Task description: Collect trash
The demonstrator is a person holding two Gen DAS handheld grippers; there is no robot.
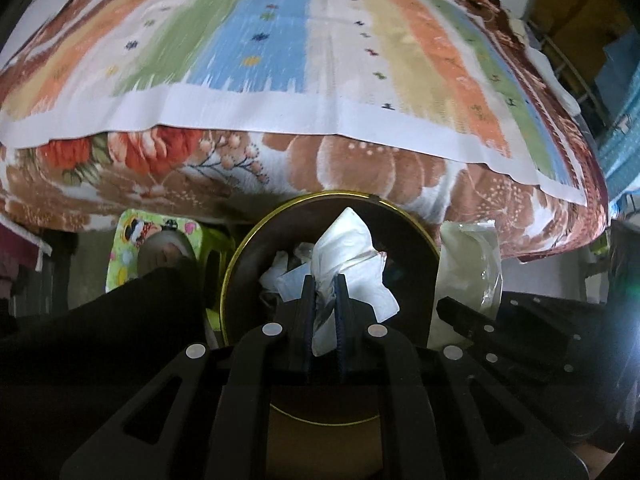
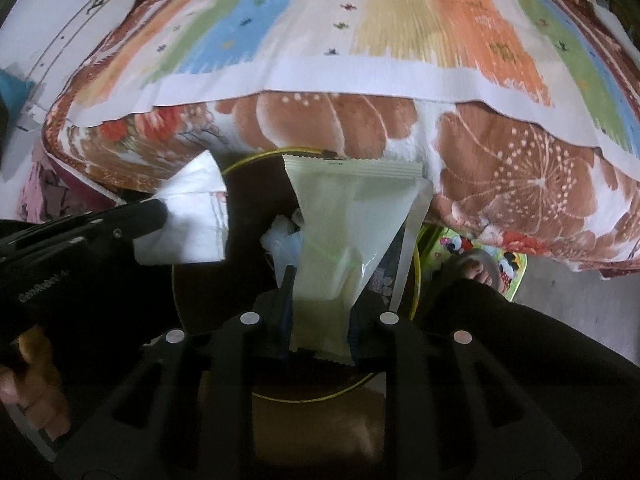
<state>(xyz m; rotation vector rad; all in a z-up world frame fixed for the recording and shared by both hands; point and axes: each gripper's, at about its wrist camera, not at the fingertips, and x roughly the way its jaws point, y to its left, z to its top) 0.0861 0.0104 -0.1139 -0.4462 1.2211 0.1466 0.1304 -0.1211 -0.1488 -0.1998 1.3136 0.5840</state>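
The left gripper (image 1: 325,280) points steeply down over a round dark bin (image 1: 256,240) with a gold rim, which stands on the floor against the near edge of a bed. Its jaws are clamped on a crumpled white tissue (image 1: 344,248), which sticks out beyond the fingertips directly above the bin's mouth. More white crumpled paper (image 1: 276,272) lies inside the bin.

The right gripper (image 2: 320,276) hangs just beside it over the same bin (image 2: 240,208). A pale green plastic wrapper (image 2: 344,216) runs between its jaws, the wide sealed end fanning out past the tips above the bin; the jaws stand close on it, pinching its narrow end.

The bed carries a floral blanket (image 1: 360,164) under a striped cloth (image 1: 280,40). A person's foot in a sandal (image 2: 478,268) rests on a green cartoon mat (image 2: 508,260) beside the bin.
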